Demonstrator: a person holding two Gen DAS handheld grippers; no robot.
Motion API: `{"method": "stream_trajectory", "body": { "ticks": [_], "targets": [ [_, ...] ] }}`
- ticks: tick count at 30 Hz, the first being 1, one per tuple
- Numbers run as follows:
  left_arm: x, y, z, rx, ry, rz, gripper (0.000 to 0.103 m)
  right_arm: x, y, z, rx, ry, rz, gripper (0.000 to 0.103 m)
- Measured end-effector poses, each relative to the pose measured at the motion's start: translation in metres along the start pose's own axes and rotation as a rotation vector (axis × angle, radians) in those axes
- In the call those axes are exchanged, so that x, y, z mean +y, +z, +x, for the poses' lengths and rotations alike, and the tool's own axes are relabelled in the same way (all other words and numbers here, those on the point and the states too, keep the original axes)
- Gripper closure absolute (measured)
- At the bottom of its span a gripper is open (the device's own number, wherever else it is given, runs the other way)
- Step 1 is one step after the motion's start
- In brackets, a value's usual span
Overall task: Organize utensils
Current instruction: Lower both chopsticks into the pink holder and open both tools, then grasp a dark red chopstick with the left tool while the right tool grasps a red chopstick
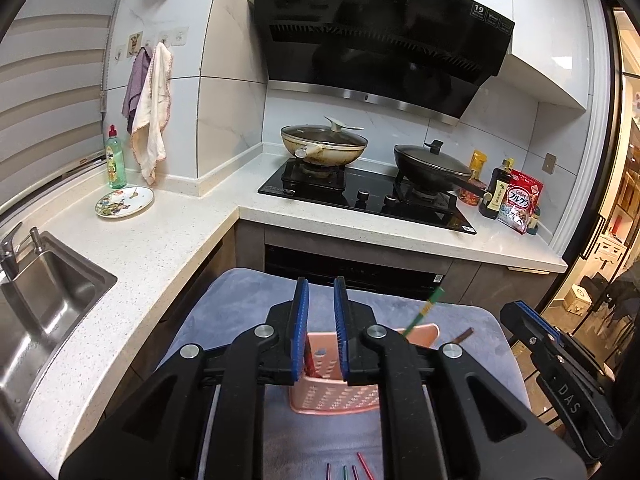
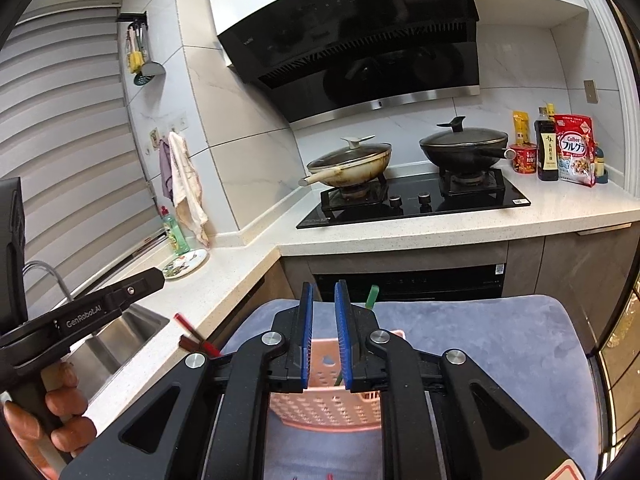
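A pink perforated utensil basket [image 1: 332, 396] stands on a blue-grey cloth-covered table [image 1: 248, 300]. It also shows in the right wrist view [image 2: 320, 408]. A green chopstick [image 1: 424, 310] and a dark one [image 1: 464, 335] stick out of it. A green chopstick [image 2: 372, 298] rises behind my right gripper. My left gripper [image 1: 321, 292] is open and empty above the basket. My right gripper [image 2: 323, 296] is open and empty above it too. Several coloured chopsticks [image 1: 352, 470] lie on the cloth near the bottom edge. Red chopstick ends [image 2: 196, 334] show at the left.
A white counter [image 1: 160, 240] wraps the corner with a steel sink [image 1: 48, 300] at left, a patterned plate [image 1: 125, 201] and a green soap bottle [image 1: 115, 160]. A hob [image 1: 368, 196] carries two lidded pans. Bottles and a cereal bag [image 1: 520, 200] stand at right.
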State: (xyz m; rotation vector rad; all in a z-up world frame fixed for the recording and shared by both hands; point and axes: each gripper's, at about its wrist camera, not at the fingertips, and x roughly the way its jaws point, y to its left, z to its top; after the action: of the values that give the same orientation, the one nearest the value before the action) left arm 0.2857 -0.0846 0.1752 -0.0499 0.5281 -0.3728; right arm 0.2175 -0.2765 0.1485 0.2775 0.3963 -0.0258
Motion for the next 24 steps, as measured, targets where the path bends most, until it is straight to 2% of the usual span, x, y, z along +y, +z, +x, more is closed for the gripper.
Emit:
{"method": "stream_trajectory", "body": {
  "ticks": [2,7,15,24],
  "targets": [
    [0.0,-0.009,-0.015,-0.001,0.004,0.007,0.081,0.002,-0.008,-0.014,0.016,0.015,-0.005,0.09],
    [-0.002,-0.041,-0.041,0.016,0.02,0.049,0.08,0.004,-0.041,-0.044,0.07,0.027,-0.021,0.089],
    [0.004,-0.114,-0.066,0.113,0.027,0.058,0.08,0.0,-0.117,-0.082,0.192,0.013,-0.049,0.089],
    [0.022,-0.193,-0.078,0.244,0.039,0.015,0.08,-0.014,-0.197,-0.107,0.332,-0.004,-0.02,0.089]
  ]
}}
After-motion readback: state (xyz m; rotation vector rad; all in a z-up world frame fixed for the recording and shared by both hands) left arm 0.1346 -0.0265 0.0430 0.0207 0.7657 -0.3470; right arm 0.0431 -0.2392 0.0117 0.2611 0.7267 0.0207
